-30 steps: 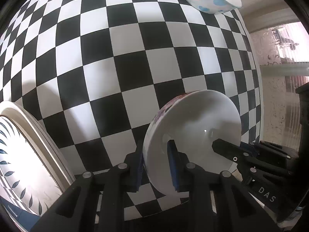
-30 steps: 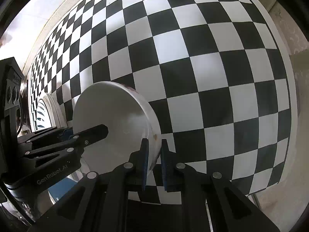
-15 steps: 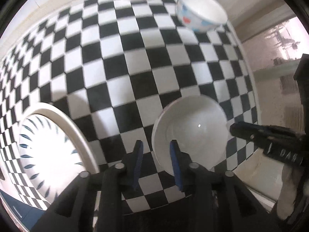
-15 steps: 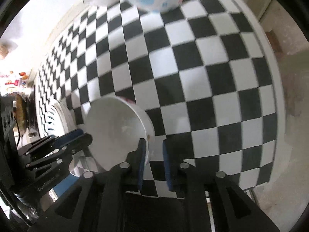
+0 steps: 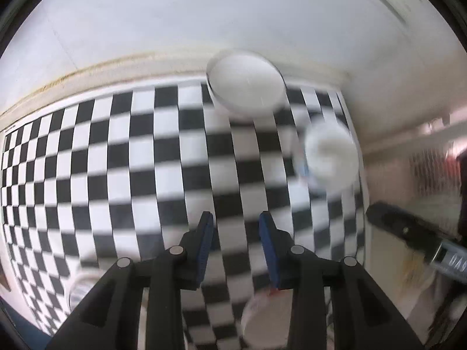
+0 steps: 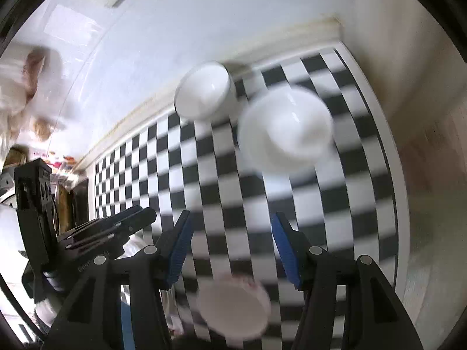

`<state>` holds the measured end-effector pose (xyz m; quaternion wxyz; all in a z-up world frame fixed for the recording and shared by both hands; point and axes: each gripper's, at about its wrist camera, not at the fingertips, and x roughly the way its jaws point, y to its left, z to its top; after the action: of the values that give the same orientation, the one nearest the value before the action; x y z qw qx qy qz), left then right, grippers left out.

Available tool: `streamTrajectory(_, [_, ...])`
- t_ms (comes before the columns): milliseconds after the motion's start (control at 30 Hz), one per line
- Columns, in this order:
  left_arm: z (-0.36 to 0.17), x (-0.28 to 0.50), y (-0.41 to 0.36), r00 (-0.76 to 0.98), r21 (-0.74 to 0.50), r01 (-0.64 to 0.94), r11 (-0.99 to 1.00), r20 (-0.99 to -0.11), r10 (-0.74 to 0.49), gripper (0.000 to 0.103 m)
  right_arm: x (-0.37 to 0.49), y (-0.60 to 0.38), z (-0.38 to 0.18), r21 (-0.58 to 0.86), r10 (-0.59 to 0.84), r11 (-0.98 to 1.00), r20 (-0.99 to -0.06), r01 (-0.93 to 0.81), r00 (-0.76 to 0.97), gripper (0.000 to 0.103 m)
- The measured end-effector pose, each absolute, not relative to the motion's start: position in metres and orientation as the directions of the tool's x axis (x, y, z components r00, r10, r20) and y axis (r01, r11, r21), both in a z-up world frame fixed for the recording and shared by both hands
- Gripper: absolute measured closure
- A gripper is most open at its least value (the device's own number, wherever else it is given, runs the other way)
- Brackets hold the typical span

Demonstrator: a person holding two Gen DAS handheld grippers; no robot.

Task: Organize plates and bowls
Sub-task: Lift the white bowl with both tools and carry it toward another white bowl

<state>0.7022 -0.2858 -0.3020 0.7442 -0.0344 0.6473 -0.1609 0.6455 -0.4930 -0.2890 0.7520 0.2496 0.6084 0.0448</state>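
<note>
Checkered black-and-white worktop (image 5: 122, 157) against a pale wall, with a cream trim strip along the join; both views smeared by motion. Left gripper (image 5: 236, 227): black frame, blue ribbed pads, jaws a narrow gap apart with nothing between them, only the squares below. Right gripper (image 6: 230, 233): same build, jaws having just been opening, now wide apart and holding nothing. Released bowl (image 6: 233, 312): white, round, glossy like glazed ceramic, a faint reddish pattern at its rim, sitting upright on the worktop below and between the right jaws, clear of both pads; in the left view it shows at the bottom edge, partly behind the gripper frame. Judged set down here near the front edge as a place for gathering bowls. Plain white bowl (image 6: 204, 90): deep, smooth-walled, standing at the back by the trim. Wide white bowl (image 6: 284, 128): shallower, blurred, just beside the plain one at the far right of the worktop, coloured marks on its outer wall in the left view, not legible. These two look like the remaining bowls to be brought over; both grippers point toward them, probably for that reason. Plate rim (image 5: 80, 287): pale, at lower left, mostly hidden behind the left frame.
</note>
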Motion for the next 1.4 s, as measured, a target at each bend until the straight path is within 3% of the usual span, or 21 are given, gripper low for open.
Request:
streamTrajectory(267, [-0.339, 0.800, -0.284, 0.068, -0.336, 0.093, 0.937, -0.937, -0.342, 0.073, 0.761, -0.482, -0.336, 0.413, 0.368, 0.876, -0.906, 0.248, 0.208, 0.045])
streamTrajectory(633, [-0.390, 0.856, -0.296, -0.016, -0.331, 0.103, 0.938, -0.943, -0.331, 0.073, 0.826, -0.480, -0.396, 0.378, 0.357, 0.884, -0.926, 0.275, 0.124, 0.045])
streamTrajectory(700, [-0.391, 0.854, -0.300, -0.022, -0.333, 0.110, 0.936, -0.943, -0.333, 0.073, 0.831, -0.480, -0.403, 0.383, 0.367, 0.880, -0.924, 0.282, 0.110, 0.048])
streamTrajectory(833, [-0.394, 0.861, -0.306, -0.013, -0.353, 0.132, 0.926, -0.935, -0.355, 0.075, 0.840, -0.481, -0.418, 0.392, 0.388, 0.870, -0.919, 0.300, 0.077, 0.074])
streamTrajectory(967, [-0.396, 0.858, -0.312, 0.002, -0.339, 0.156, 0.928, -0.939, -0.343, 0.075, 0.841, -0.480, -0.424, 0.358, 0.357, 0.884, -0.932, 0.300, 0.059, 0.089])
streamTrajectory(1400, [-0.352, 0.826, -0.297, 0.056, -0.321, 0.179, 0.930, -0.940, -0.336, 0.075, 0.816, -0.455, -0.395, 0.347, 0.341, 0.907, -0.938, 0.239, 0.068, 0.092])
